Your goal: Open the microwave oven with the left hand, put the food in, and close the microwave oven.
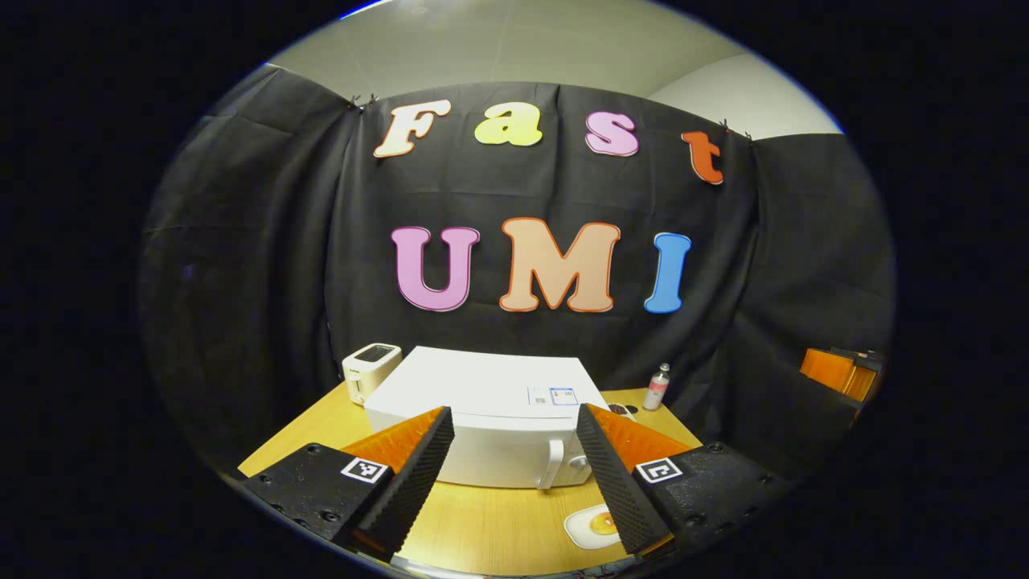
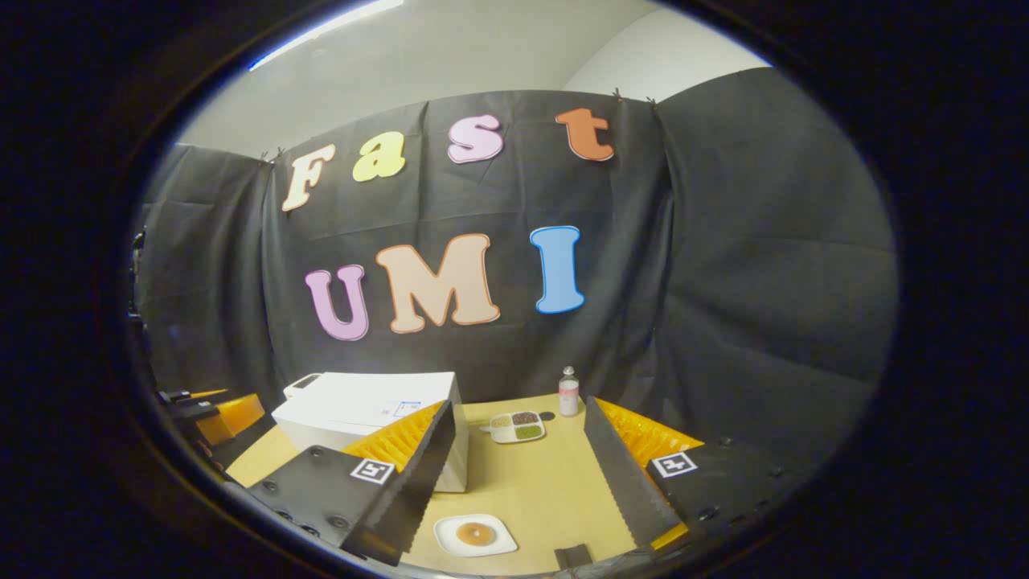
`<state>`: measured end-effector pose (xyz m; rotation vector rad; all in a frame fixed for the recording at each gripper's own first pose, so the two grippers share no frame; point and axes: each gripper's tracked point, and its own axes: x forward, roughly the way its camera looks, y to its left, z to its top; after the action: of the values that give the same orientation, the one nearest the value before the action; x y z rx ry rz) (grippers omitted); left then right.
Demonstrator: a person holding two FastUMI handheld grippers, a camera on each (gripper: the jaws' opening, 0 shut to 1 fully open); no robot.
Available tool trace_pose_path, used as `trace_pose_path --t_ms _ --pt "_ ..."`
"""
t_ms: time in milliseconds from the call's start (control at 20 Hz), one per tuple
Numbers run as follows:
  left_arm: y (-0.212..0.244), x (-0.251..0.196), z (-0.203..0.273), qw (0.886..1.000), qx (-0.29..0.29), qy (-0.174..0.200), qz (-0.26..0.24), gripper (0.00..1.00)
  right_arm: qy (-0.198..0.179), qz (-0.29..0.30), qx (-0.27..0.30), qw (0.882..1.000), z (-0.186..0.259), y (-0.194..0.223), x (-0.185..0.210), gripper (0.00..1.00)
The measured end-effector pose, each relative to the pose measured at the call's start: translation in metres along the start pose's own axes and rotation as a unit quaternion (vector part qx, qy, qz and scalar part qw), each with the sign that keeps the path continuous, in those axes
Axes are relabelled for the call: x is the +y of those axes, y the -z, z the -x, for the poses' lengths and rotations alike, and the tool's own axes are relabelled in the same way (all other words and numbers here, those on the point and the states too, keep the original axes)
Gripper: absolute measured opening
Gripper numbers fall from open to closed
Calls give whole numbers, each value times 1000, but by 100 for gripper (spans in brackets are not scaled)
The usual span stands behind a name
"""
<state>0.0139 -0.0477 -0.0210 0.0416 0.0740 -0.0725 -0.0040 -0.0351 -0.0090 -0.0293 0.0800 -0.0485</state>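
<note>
The left gripper point(image 1: 514, 474) held its jaws wide, framing the closed microwave point(image 1: 482, 418) at lower centre; its upright handle point(image 1: 553, 464) lay just inside the right jaw (food plate point(image 1: 596, 527) below, on the table point(image 1: 482, 523)).

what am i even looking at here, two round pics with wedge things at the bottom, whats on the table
Each picture comes from a camera riding on a hand-held claw; the two wedges at the bottom are that claw's fingers. The left claw faces a closed white microwave with its handle on the right side. The right claw looks over the wooden table. On it lie a small plate of food, a divided dish, a bottle and a toaster. Both claws are open and hold nothing.
</note>
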Motion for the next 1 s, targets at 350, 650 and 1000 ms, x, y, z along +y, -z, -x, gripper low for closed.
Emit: trace_pose_path --t_ms 350,650,1000 --pt "69 -15 -25 995 88 33 -14 97 24 9 17 1000 0 10 -17 92" --pt "123 -22 -52 987 153 47 -16 97 61 8 39 997 -2 27 -29 92" --pt "195 -36 -92 971 217 85 -44 97 111 -17 52 992 5 40 -48 99"
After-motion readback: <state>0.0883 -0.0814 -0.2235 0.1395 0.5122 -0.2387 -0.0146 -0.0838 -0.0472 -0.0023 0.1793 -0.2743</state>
